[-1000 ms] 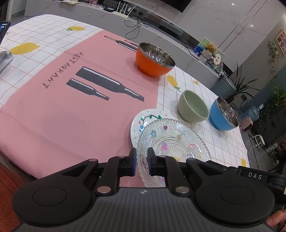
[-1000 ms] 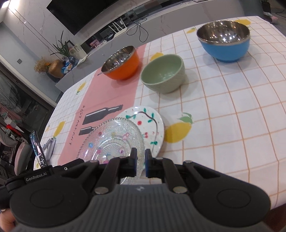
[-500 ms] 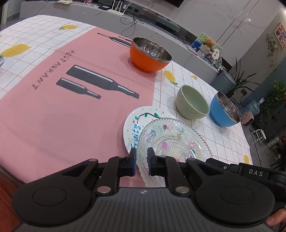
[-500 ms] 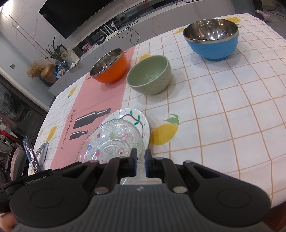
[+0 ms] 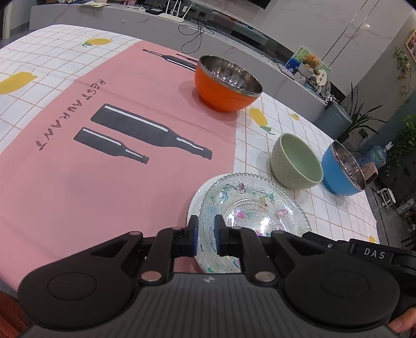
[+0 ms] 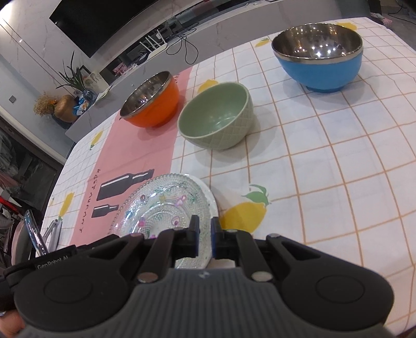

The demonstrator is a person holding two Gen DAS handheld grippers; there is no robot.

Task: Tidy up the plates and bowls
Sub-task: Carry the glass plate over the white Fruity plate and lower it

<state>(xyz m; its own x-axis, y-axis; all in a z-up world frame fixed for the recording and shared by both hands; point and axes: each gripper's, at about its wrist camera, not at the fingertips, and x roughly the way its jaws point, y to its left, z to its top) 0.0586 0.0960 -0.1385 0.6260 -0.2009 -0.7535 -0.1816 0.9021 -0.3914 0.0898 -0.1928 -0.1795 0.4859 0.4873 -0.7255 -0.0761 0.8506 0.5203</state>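
Note:
A clear beaded glass plate (image 5: 249, 205) lies over a white painted plate (image 5: 195, 200), which shows only as a sliver at its edge. My left gripper (image 5: 206, 235) is shut on the glass plate's near left rim. My right gripper (image 6: 205, 235) is shut on the glass plate (image 6: 161, 208) at its near right rim, with the white plate (image 6: 212, 197) just under it. Beyond stand an orange steel bowl (image 5: 226, 85), a green ceramic bowl (image 5: 296, 162) and a blue steel bowl (image 5: 342, 169), all upright and apart. The same bowls show in the right wrist view: orange (image 6: 153, 101), green (image 6: 217, 117), blue (image 6: 318, 57).
A pink mat with bottle prints (image 5: 104, 135) covers the left part of the checked tablecloth (image 6: 338, 156). A phone on a stand (image 6: 33, 234) sits at the table's far left edge. A grey counter (image 5: 130, 18) runs behind the table.
The glass plate has shifted over the white plate and now covers nearly all of it. Both grippers stay shut on its rim.

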